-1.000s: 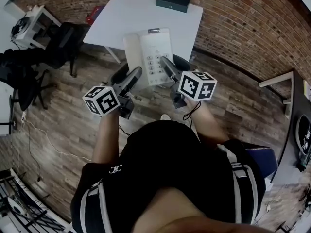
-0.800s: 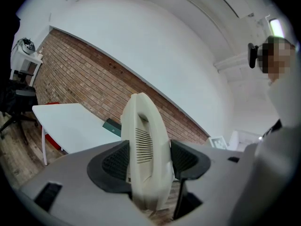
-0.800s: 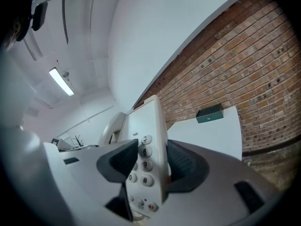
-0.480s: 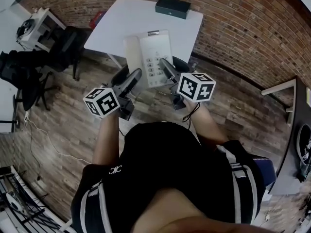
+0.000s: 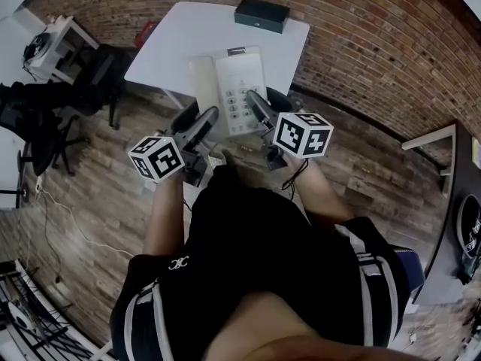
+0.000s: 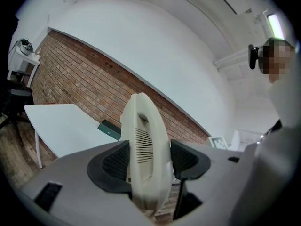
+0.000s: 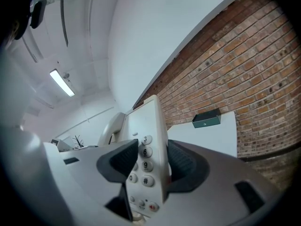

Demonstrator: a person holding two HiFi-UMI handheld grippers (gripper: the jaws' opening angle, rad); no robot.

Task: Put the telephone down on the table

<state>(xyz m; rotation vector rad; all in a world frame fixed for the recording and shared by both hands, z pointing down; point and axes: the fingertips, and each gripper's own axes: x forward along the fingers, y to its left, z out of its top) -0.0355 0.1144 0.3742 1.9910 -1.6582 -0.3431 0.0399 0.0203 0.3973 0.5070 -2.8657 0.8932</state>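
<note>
A cream-white desk telephone with its handset on the left hangs in the air over the near edge of the white table. Both grippers hold it from the near side. My left gripper is shut on the handset side; in the left gripper view the ribbed handset fills the gap of the left gripper. My right gripper is shut on the keypad side. In the right gripper view the telephone's keypad edge is clamped in the right gripper.
A dark green box lies at the table's far edge, next to the brick wall. Black office chairs and a small white desk stand at the left on the wooden floor.
The telephone, still held by both grippers, has edged slightly further over the table. Both grips look unchanged.
</note>
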